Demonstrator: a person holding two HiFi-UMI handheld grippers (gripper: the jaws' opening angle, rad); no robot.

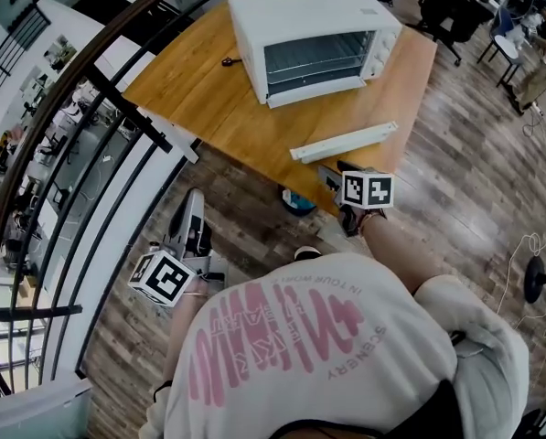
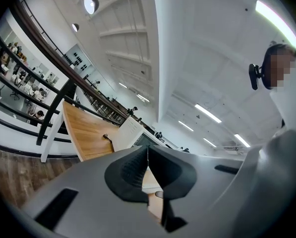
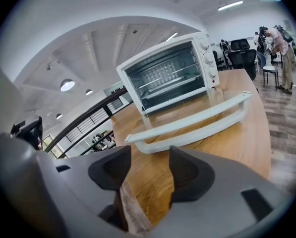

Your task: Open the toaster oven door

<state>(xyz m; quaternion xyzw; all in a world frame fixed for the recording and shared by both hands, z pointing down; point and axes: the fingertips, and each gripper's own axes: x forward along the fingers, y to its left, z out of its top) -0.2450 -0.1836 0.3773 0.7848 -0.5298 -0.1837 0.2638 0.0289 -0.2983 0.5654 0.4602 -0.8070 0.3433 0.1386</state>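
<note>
1. The right hand-held gripper was released. Its two dark pads stood clearly apart, with nothing between them. Only the wood of the surface showed through the gap.
2. It sat at the near edge of the surface, toward the near right corner, angled down. Its marker cube faced up in the head view.
3. It touched nothing. The door handle lay just ahead of its jaws, close but apart from them.
4. The left hand-held gripper was clenched. Its pads met at their tips and held nothing.
5. It was held low beside the person, off the surface and well apart from it, near the black railing. It pointed roughly level toward the surface's left edge.
6. The toaster oven, white with a row of knobs at its right side, stood toward the far right corner of the surface.
7. Its door was already swung down and open. The glass panel lay out toward the near edge, and the long white handle ran along the panel's front.
8. The oven's inside was open to view, with a wire rack across it.
9. A small dark object lay on the surface to the left of the oven, near the far edge. What it was could not be told.
10. The person's white top with pink print filled the bottom of the head view, above a wooden plank floor.
</note>
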